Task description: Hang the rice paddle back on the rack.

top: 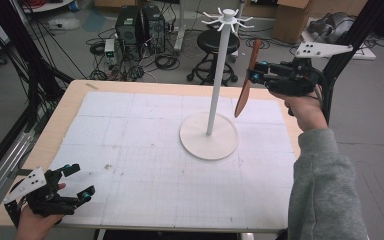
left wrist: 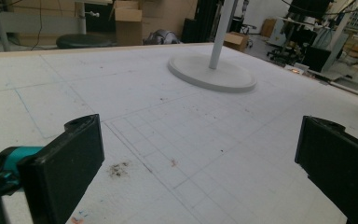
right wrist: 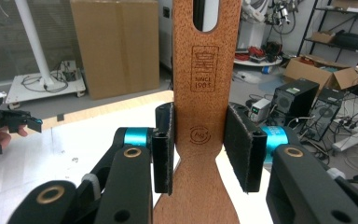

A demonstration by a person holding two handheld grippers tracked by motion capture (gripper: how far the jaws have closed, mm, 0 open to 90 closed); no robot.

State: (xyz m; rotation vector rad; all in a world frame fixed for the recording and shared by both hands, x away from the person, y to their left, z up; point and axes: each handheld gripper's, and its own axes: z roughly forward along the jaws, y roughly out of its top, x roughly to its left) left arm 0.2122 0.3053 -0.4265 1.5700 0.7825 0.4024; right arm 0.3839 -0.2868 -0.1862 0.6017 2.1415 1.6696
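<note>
My right gripper (right wrist: 199,149) clamps the wooden spatula (right wrist: 205,93) between its pads, handle toward twelve o'clock; left gripper (top: 75,182) released.

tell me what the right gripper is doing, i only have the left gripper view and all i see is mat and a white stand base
Observer: The right gripper is up in the air to the right of the white stand, shut on a wooden spatula.
Operator: which part of the spatula is it gripping
Observer: The right gripper view shows the pads pressing on the narrow neck of the handle, just below a burnt-in stamp and a hanging slot.
Operator: what's at the top of the stand, my view cuts off the pole
Observer: A ring of short white hooks, all bare.
Operator: and my own gripper from above
Observer: The left gripper sits open at the near left corner of the table, holding nothing.
</note>
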